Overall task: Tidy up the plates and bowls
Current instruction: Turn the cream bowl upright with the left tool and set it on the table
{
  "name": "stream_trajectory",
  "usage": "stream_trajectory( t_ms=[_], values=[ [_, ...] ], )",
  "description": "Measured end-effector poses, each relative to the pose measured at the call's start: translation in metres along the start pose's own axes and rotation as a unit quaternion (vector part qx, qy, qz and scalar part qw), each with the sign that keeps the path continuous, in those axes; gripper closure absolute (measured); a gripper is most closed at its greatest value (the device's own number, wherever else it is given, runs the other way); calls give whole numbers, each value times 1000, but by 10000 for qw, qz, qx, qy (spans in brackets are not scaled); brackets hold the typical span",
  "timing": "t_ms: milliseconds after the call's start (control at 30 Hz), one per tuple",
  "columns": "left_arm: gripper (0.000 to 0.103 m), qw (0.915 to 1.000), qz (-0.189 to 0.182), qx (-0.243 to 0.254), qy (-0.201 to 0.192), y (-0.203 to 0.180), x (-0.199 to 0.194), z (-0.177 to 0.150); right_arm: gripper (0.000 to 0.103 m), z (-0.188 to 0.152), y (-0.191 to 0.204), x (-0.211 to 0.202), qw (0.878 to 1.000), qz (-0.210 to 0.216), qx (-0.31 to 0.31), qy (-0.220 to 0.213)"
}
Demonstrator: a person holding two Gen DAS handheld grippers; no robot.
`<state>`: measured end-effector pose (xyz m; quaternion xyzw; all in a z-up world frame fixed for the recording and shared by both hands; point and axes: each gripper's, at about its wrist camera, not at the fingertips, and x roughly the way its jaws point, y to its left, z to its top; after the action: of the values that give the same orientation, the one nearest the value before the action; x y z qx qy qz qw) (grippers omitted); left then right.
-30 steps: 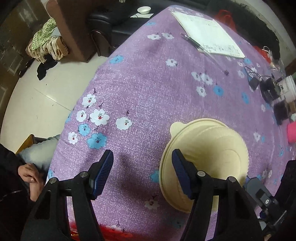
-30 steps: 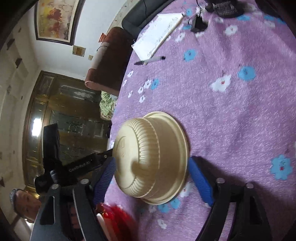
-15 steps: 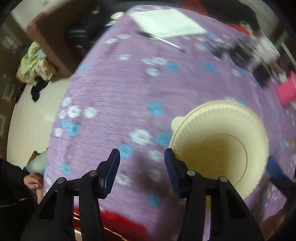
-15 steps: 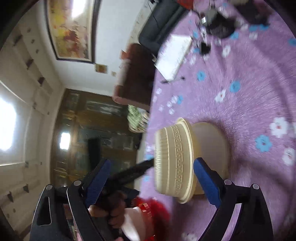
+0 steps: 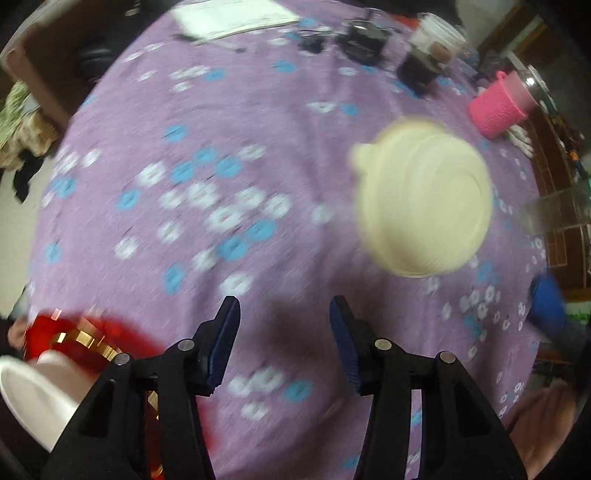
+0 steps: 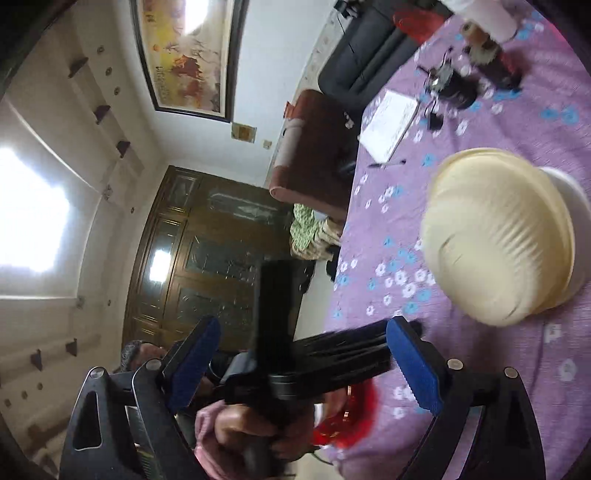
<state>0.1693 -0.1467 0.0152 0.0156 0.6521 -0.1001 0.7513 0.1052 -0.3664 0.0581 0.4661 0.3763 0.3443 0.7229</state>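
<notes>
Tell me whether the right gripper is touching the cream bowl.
Apart. The right wrist view shows the right gripper with open, empty jaws, and purple tablecloth between its pads and the upside-down cream bowl.

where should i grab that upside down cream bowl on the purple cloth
Take the cream bowl by its wide bottom rim, jaws straddling it from above. It lies face down on the purple tablecloth, and the ribbed dome narrows upward, so pads would slip higher up.

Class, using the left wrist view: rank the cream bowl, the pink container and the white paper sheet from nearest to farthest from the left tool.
1. Cream bowl, upside down on the cloth, ahead and right of the left tool.
2. Pink container, further right, near the table's far edge.
3. White paper sheet, at the far edge, top of the view.
</notes>
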Motion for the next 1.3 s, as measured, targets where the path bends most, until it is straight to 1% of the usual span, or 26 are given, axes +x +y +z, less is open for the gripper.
stream_trajectory(
  t_ms=[33, 67, 133, 200, 233, 300, 367, 433, 467, 500, 567, 667, 733, 800, 867, 900, 967, 1000, 1033, 1100, 1200, 1300],
  values=[
    [54, 10000, -26, -15, -4, 3, -4, -7, 10, 2, -4, -11, 9999, 0, -11, -120],
    [54, 10000, -36, -4, -16, 6, -9, -13, 10, 4, -8, -21, 9994, -100, -14, -323],
    [54, 9999, -24, 51, -84, 6, -17, -21, 10, 14, -22, -47, 9955, -482, 50, -812],
    [54, 9998, 8, 117, -148, 2, -19, -25, 10, 25, -39, -60, 9930, -790, 180, -858],
    [54, 9998, 43, 102, -191, -1, -19, -23, 10, 29, -51, -68, 9894, -1056, 298, -950],
    [54, 9991, 166, 71, -378, -7, -22, -18, 10, 33, -69, -82, 9831, -1399, 488, -1077],
    [54, 9980, 282, 27, -558, -21, -17, -4, 10, 38, -90, -89, 9794, -1541, 709, -1092],
    [54, 9961, 457, 31, -756, -33, -12, 6, 10, 40, -107, -84, 9779, -1607, 890, -1002],
    [54, 9951, 538, 28, -829, -39, -9, 12, 10, 42, -111, -80, 9766, -1713, 888, -946],
    [54, 9936, 652, 23, -921, -47, -4, 19, 10, 44, -116, -76, 9729, -1930, 883, -921],
    [54, 9915, 808, 7, -1021, -57, 5, 30, 10, 45, -124, -71, 9697, -2082, 957, -848],
    [54, 9898, 905, -32, -1101, -70, 21, 51, 10, 48, -140, -64, 9696, -2057, 1100, -735],
    [54, 9890, 980, -46, -1106, -73, 28, 59, 10, 47, -147, -56, 9720, -1942, 1175, -602],
    [54, 9893, 1067, -89, -988, -74, 41, 68, 10, 48, -153, -47, 9727, -1914, 1217, -486],
    [54, 9915, 1010, -146, -812, -70, 52, 72, 10, 49, -153, -45, 9732, -1908, 1178, -511],
    [54, 9924, 981, -136, -726, -70, 56, 72, 10, 49, -155, -44, 9741, -1835, 1219, -508],
    [55, 9941, 958, -64, -502, -69, 67, 72, 10, 51, -157, -41, 9782, -1557, 1300, -454],
    [55, 9936, 1019, -6, -491, -69, 68, 71, 9, 51, -159, -39, 9813, -1305, 1362, -395],
    [55, 9935, 1025, 51, -497, -69, 69, 71, 9, 51, -160, -36, 9824, -1141, 1434, -354],
    [55, 9945, 948, 61, -444, -65, 70, 70, 10, 49, -155, -37, 9829, -1132, 1383, -433],
    [55, 9949, 912, 171, -398, -63, 68, 65, 10, 49, -146, -30, 9870, -697, 1386, -419],
    [55, 9957, 816, 214, -386, -57, 61, 56, 10, 48, -122, -22, 9922, -325, 1142, -392]
  ],
)
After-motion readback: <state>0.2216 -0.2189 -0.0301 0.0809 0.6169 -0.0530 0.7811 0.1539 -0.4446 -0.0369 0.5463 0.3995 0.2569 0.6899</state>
